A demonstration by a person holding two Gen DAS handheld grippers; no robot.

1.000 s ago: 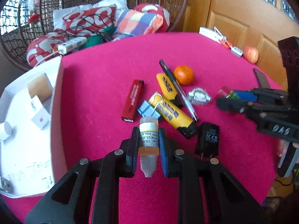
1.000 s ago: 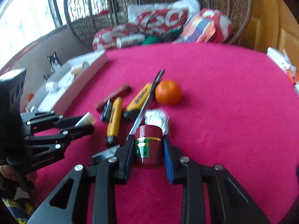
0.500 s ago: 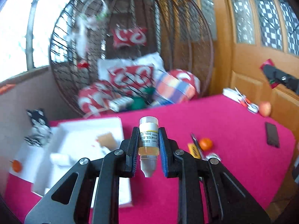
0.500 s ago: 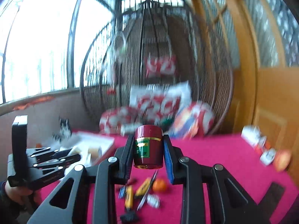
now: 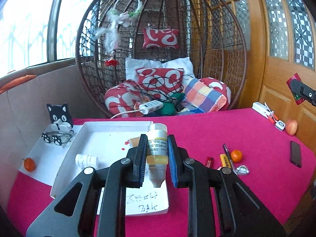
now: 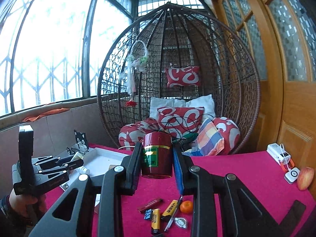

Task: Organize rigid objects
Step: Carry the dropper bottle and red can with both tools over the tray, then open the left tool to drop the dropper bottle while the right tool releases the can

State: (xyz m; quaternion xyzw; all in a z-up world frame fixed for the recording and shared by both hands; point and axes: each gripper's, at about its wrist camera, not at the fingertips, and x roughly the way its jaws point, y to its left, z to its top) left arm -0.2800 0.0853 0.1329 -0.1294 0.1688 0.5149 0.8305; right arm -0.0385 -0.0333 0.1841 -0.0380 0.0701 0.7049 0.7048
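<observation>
My left gripper (image 5: 157,139) is shut on a small dropper bottle (image 5: 157,156) of yellow liquid, held nozzle toward the camera above the white tray (image 5: 110,125). The right wrist view shows that left gripper (image 6: 76,161) at the left, over the tray (image 6: 102,152). My right gripper (image 6: 157,147) is shut on a dark red can (image 6: 158,165) with a green and gold label, held high above the pink table (image 6: 237,169). Below it lie yellow lighters (image 6: 156,220), a red lighter (image 6: 150,203), a pen (image 6: 173,215) and an orange (image 6: 186,206).
A white pill bottle (image 5: 86,160) and a brown piece (image 5: 135,141) lie in the tray. A phone (image 5: 295,154), an apple (image 5: 291,127) and a power bank (image 5: 262,108) sit at the table's right. The wicker hanging chair (image 5: 227,39) stands behind, with a cat-shaped holder (image 5: 59,116) to its left.
Both grippers have risen off the table with the bottle and the can still held. The left one has moved over the white tray, and both views have tilted up.
</observation>
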